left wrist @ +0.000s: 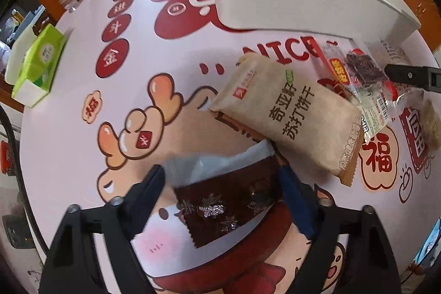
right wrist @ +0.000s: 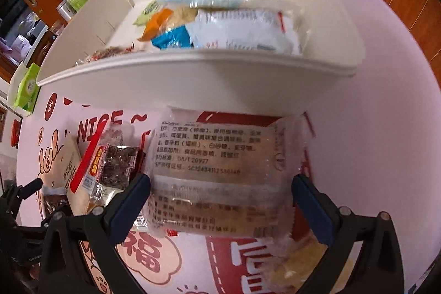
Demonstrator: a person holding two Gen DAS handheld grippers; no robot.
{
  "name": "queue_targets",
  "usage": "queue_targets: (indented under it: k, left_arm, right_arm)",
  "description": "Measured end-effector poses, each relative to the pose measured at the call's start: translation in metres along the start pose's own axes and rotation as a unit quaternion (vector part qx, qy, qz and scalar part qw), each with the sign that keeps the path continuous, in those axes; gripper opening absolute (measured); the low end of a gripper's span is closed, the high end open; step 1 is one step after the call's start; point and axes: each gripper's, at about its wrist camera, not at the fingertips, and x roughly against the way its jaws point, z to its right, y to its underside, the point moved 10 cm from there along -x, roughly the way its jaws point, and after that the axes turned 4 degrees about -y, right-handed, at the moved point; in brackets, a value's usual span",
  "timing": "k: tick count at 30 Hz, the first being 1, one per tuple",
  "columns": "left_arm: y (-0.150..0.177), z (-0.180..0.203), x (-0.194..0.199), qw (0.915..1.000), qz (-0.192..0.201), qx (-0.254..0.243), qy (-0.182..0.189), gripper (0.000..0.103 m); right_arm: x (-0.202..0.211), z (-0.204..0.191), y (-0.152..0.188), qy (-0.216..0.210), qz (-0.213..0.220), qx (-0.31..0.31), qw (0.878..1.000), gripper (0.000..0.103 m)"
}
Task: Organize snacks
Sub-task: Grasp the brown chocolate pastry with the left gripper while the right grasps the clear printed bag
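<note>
- The dark brown snowflake packet (left wrist: 226, 207) lies flat on the desk (left wrist: 82, 145) directly between my left jaws, its long axis running roughly across the gap, clear end pointing away from me.
- My left gripper (left wrist: 223, 183) is open; the pads flank the packet without visibly pressing it.
- The clear printed packet (right wrist: 217, 172) lies between my right jaws, lengthwise away from me, toward the white bin (right wrist: 193, 76).
- My right gripper (right wrist: 220, 192) is open too, pads beside the wrapper.
- I judge each hand nearer its own packet; the tan cracker bag (left wrist: 286, 112) sits between them.
</note>
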Motion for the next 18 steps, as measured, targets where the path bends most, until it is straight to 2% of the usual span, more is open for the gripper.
queue_targets:
  k: [3, 6, 7, 8, 9, 10, 11, 14, 18]
  left_arm:
    - [-0.001, 0.004, -0.001, 0.9999, 0.000, 0.007, 0.015, 0.073]
    - [-0.002, 0.009, 0.000, 0.9996, 0.002, 0.006, 0.029, 0.063]
    - [-0.002, 0.010, 0.001, 0.9996, 0.004, 0.005, 0.029, 0.058]
    - [-0.002, 0.012, 0.002, 0.9995, 0.007, 0.003, 0.032, 0.044]
    - [-0.002, 0.015, 0.004, 0.9993, 0.011, 0.002, 0.035, 0.038]
    - [0.000, 0.019, 0.007, 0.9993, 0.011, 0.003, 0.037, 0.026]
    - [0.002, 0.021, 0.008, 0.9992, 0.011, 0.003, 0.038, 0.021]
    - [0.007, 0.027, 0.013, 0.9993, 0.017, 0.004, 0.032, 0.019]
    - [0.017, 0.037, 0.025, 0.9990, 0.025, 0.008, 0.037, 0.018]
  right_arm:
    - [-0.003, -0.002, 0.000, 0.002, 0.001, 0.006, 1.000, 0.103]
    - [-0.005, -0.004, 0.000, 0.004, 0.001, 0.011, 1.000, 0.103]
    - [-0.005, -0.005, 0.000, 0.005, 0.001, 0.013, 1.000, 0.103]
    - [-0.006, -0.006, 0.001, 0.007, 0.000, 0.017, 1.000, 0.102]
    - [-0.008, -0.009, 0.000, 0.008, -0.002, 0.019, 1.000, 0.101]
    - [-0.007, -0.010, 0.001, 0.007, 0.000, 0.020, 1.000, 0.096]
    - [-0.008, -0.012, 0.001, 0.009, 0.001, 0.023, 1.000, 0.088]
    - [-0.002, -0.017, 0.003, 0.022, 0.011, 0.040, 0.999, 0.077]
    - [0.004, -0.018, 0.007, 0.010, 0.016, 0.036, 0.999, 0.074]
